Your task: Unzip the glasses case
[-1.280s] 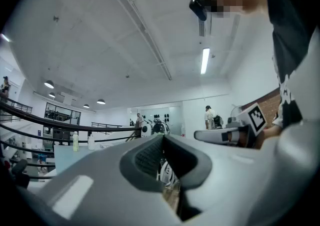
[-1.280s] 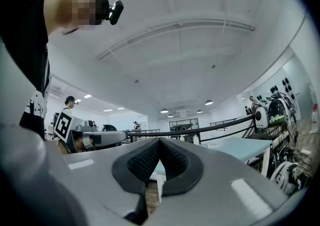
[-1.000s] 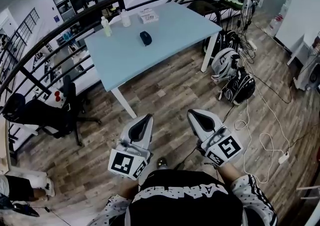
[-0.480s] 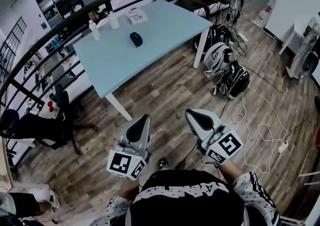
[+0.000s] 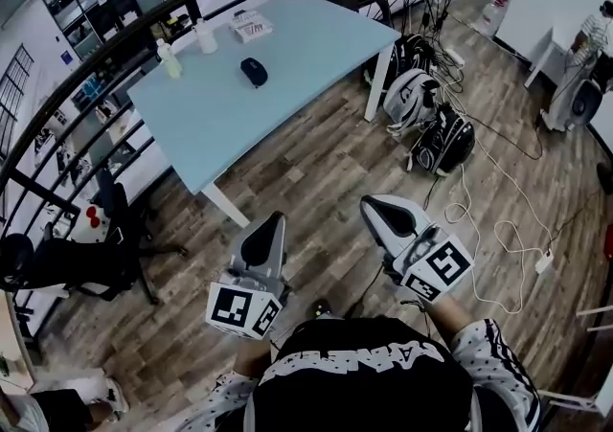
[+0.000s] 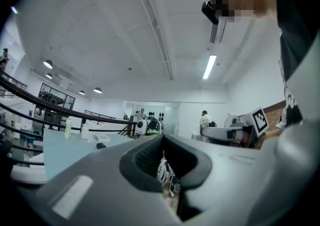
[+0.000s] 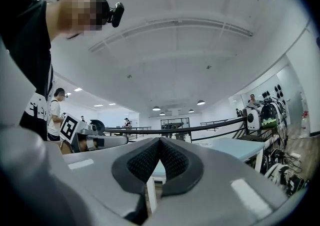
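A wood-plank floor point(image 5: 316, 162) is spread beneath both grippers, and a pale blue table point(image 5: 287, 104) is set ahead of their tips, off to the left. The glasses case point(image 5: 253, 71) is seen lying on that table as a small dark oval, well apart from both grippers and touched by nothing. A tinted bottle point(image 5: 170, 58), a clear bottle point(image 5: 204, 35) and a flat box point(image 5: 249, 26) are stood beyond it, near the table's far edge.

The left gripper point(image 5: 271, 227) is held level with its jaws brought together on nothing, and the right gripper point(image 5: 378, 208) is likewise closed and empty. The case is placed ahead and slightly left of the left gripper, and farther left of the right one, so the left gripper is judged the nearer. The case's long axis is laid roughly along the line in which the grippers point (a little slanted). The zip cannot be made out from here. An approach to the table is judged to be needed first.
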`<state>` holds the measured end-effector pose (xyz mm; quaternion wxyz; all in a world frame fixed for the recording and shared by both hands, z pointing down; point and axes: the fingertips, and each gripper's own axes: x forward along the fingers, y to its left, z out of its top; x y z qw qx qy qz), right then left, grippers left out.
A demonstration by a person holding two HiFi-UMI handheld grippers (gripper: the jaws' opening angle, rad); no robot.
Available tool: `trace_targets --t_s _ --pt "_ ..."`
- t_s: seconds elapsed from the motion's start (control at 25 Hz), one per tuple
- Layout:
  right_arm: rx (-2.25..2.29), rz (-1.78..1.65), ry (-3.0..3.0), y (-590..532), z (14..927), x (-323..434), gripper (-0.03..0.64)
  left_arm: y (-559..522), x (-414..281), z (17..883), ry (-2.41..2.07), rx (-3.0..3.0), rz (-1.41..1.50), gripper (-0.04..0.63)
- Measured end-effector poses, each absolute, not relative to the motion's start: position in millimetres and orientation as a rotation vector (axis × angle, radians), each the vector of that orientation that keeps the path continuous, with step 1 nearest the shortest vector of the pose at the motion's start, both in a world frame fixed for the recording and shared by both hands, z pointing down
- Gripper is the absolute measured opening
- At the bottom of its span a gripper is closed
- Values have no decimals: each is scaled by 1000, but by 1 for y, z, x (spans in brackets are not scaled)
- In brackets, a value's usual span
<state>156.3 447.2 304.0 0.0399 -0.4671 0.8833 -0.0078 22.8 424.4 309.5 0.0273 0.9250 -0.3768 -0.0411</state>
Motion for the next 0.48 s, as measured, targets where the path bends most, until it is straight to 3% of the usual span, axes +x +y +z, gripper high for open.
trace_targets --t_s 0.48 --pt "-1416 -36 2733 418 303 111 -3 399 -32 319 -1190 2838 -112 0"
